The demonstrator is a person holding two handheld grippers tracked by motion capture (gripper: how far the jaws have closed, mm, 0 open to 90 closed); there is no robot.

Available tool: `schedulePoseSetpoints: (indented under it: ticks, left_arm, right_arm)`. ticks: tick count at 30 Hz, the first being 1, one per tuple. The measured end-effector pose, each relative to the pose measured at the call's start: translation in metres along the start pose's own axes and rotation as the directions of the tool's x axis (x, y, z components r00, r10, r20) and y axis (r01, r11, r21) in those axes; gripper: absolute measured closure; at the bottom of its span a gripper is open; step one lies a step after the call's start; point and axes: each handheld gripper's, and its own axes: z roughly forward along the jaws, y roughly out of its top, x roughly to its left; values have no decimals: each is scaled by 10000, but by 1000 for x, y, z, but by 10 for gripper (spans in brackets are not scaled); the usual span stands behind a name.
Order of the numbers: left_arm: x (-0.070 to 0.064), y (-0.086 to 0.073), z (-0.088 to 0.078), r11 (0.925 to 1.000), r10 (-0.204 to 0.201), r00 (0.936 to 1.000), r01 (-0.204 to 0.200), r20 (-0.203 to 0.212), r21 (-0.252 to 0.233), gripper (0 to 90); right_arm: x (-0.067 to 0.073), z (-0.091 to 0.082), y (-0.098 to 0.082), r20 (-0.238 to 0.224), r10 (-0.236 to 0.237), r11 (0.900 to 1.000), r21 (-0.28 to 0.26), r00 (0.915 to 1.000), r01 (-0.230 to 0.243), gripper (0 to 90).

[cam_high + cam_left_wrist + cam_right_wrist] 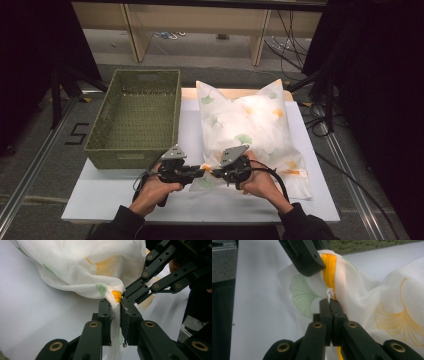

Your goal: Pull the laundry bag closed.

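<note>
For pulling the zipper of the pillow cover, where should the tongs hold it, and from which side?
Grip the small white zipper pull, not the cloth. It stands out from the yellow zipper as a thin tab, so closed tips fit it best. Come from the pillow's near edge, along the zipper line, as the right tongs do, while the left tongs hold the pillow cover beside it.

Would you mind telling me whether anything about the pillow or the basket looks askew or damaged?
Nothing looks damaged. The pillow lies slightly askew on the white board, its near corner bunched where the left claw pinches the fabric and the right claw holds the zipper pull. The green basket sits squarely.
</note>
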Motion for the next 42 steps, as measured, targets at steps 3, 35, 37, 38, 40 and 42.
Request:
schedulePoseSetpoints:
  ticks: [3, 35, 37, 38, 40, 42]
  left_arm:
    - [0, -1, 3, 9999, -95, 9998, 94, 146, 120, 744]
    - [-12, 3, -21, 9947, 971, 9911, -998, -912, -259, 859]
    - [-12, 4, -22, 9943, 1019, 9908, -1041, -889, -214, 859]
    - [-12, 3, -22, 9943, 1014, 9902, -1041, -966, -238, 859]
    - [-12, 3, -22, 9942, 1014, 9899, -1043, -989, -247, 859]
    - [-12, 3, -23, 9934, 1087, 9886, -1120, -1042, -256, 859]
  right_arm:
    - [1, -1, 1, 29, 85, 10000, -12, 10000, -85, 900]
    - [-28, -20, -41, 1348, 1486, 9875, 322, 9797, -1542, 900]
    - [-30, -23, -44, 1389, 1653, 9847, 326, 9764, -1714, 900]
    - [-30, -23, -44, 1367, 1793, 9818, 390, 9743, -1861, 900]
    - [-33, -25, -48, 1473, 1737, 9817, 529, 9737, -1831, 900]
    - [-35, -26, -52, 1558, 1820, 9809, 394, 9709, -1902, 900]
